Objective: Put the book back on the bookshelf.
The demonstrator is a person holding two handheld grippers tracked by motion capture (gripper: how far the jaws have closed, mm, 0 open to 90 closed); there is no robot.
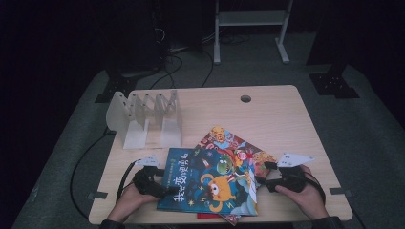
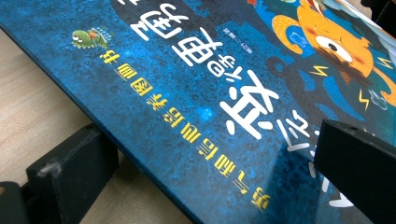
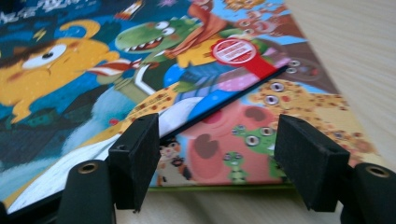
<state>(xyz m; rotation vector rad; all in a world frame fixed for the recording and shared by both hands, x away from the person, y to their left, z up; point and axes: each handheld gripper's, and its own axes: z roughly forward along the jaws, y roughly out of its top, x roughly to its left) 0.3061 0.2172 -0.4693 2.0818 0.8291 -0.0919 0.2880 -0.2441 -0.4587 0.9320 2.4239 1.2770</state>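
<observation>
The left gripper (image 1: 165,190), lower left of the high view, straddles the near edge of the blue book (image 1: 205,179), one jaw under and one over; whether it pinches I cannot tell. The right gripper (image 1: 265,180), lower right, stands spread before the overlapping books' corner, likely to separate the red book (image 1: 248,150) underneath. The white rack (image 1: 145,117) waits upper left.

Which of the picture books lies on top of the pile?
The dark blue book with the orange monster on its cover; it overlaps the brighter book, which sticks out from beneath it at an angle.
</observation>
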